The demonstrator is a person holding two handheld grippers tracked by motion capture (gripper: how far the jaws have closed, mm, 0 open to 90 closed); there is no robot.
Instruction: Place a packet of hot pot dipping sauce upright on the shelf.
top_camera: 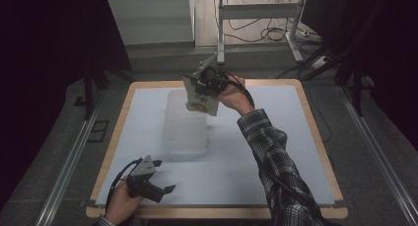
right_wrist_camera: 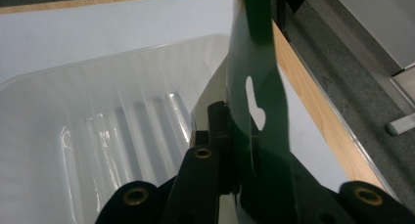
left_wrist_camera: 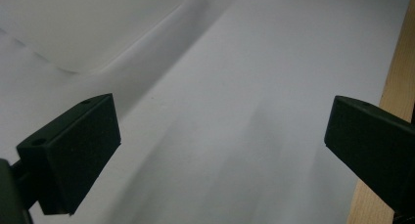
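On the tabletop: white sheet over a wood-rimmed tabletop (top_camera: 291,83), dark floor and metal rails all round.
Tray: large clear ribbed plastic tray (top_camera: 185,122), open side up, lying left of centre toward the far edge.
Packet: flat packet with a green back, pale printed face and hang hole (right_wrist_camera: 252,87), held upright over the tray's far right corner, not touching the bottom as far as can be told.
Right tongs (top_camera: 204,90): clenched on the packet's edge, pointing down toward the tray.
Left tongs (top_camera: 160,176): released, jaws wide apart and empty, low over the near left corner of the sheet.
Risk: thin edge grip; likely swing or slip of the packet if tilted further, landing on the tray's rim or outside it; possible nudge of the light tray by the jaws on the way down.
Edges: far wooden border just beside the right tongs; little spare room behind.
Open room: wide bare sheet right of the tray and between tray and left tongs.
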